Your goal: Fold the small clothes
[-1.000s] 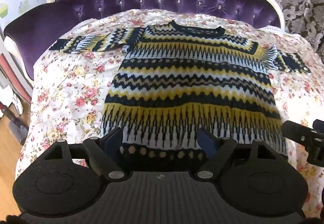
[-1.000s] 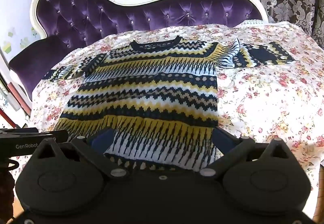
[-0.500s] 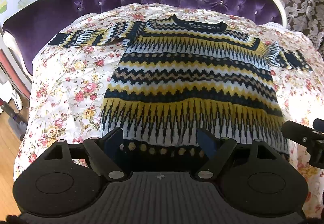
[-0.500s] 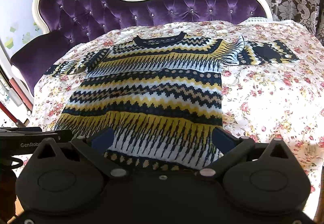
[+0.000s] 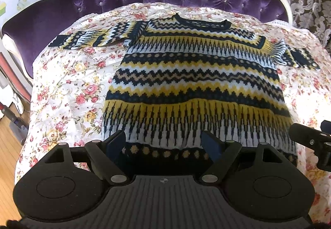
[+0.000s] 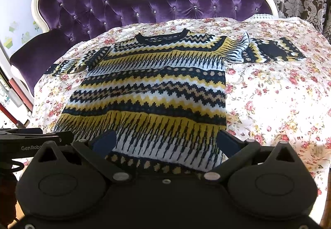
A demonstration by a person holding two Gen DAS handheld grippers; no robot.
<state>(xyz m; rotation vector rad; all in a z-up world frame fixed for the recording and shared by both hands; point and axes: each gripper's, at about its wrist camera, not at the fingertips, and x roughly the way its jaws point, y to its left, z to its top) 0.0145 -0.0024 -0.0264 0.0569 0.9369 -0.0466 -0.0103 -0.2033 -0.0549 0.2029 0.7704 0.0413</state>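
The sweater's [image 5: 194, 92] hem, just ahead of the left gripper's [image 5: 164, 143] spread jaws, disappears behind the gripper body, as it does behind the right gripper [image 6: 165, 142]. Whether any finger touches the knit cannot be told. The other gripper [image 5: 310, 142], right of the jaws, is cut off by the frame edge.

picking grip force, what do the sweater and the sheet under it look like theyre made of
The sweater looks like thick knitted yarn, wool or acrylic: the zigzag bands step in blocky stitches and the surface is matte. The floral sheet looks like thin, smooth woven fabric, maybe cotton or polyester: it has fine creases and a slight sheen.
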